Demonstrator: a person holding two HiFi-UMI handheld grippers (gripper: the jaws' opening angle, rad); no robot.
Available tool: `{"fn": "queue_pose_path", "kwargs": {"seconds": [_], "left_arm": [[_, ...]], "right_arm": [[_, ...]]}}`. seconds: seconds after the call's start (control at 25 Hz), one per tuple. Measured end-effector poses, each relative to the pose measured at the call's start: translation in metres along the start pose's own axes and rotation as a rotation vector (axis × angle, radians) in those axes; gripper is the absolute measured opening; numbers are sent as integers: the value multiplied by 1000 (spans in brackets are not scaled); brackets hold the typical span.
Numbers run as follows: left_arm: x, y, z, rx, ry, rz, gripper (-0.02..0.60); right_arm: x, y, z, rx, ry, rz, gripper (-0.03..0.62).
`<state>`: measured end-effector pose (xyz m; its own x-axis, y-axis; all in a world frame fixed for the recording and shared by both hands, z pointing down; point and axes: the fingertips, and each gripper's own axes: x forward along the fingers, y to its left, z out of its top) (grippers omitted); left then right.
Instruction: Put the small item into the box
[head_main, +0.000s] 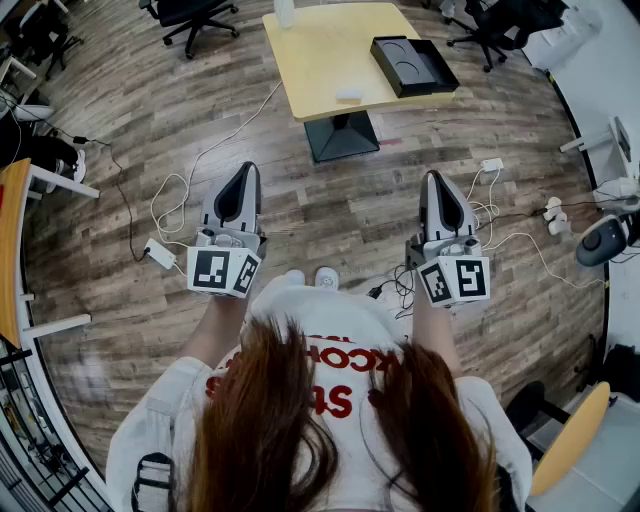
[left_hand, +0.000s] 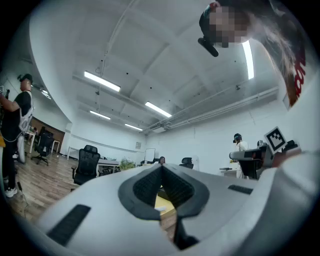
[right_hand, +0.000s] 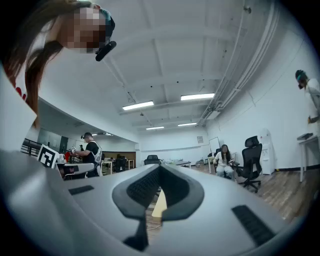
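Both grippers held out low in front of the person, well short of the table (head_main: 310, 60). Left gripper (head_main: 244, 172): jaws closed tip to tip, nothing between them. Right gripper (head_main: 433, 179): same, jaws shut, empty. Small white item (head_main: 349, 96) lies on the table's near edge, touched by neither gripper. Black box (head_main: 440, 75) sits open on the table's right side, near the item but apart from it. Wood floor (head_main: 130, 110) below, cables (head_main: 180, 195) trailing across it. Office chair (head_main: 195, 15) beyond the table, far left
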<state>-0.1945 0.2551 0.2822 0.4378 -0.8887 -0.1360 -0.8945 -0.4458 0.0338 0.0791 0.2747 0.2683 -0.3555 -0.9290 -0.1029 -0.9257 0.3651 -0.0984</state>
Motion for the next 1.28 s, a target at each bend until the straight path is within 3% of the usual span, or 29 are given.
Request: {"fn": "queue_pose_path", "kwargs": {"seconds": [0.48,0.76,1.28], "left_arm": [[23,-4,-5,23,-4,60,6],[51,4,-18,27,11,71,6],[193,69,-28,9,-9,-70,6]], "right_arm": [[17,-28,-5,84,-16,65,5],[39,-48,-14,124,-15,60,5],[162,-80,-7,109,-52,-15,5]]}}
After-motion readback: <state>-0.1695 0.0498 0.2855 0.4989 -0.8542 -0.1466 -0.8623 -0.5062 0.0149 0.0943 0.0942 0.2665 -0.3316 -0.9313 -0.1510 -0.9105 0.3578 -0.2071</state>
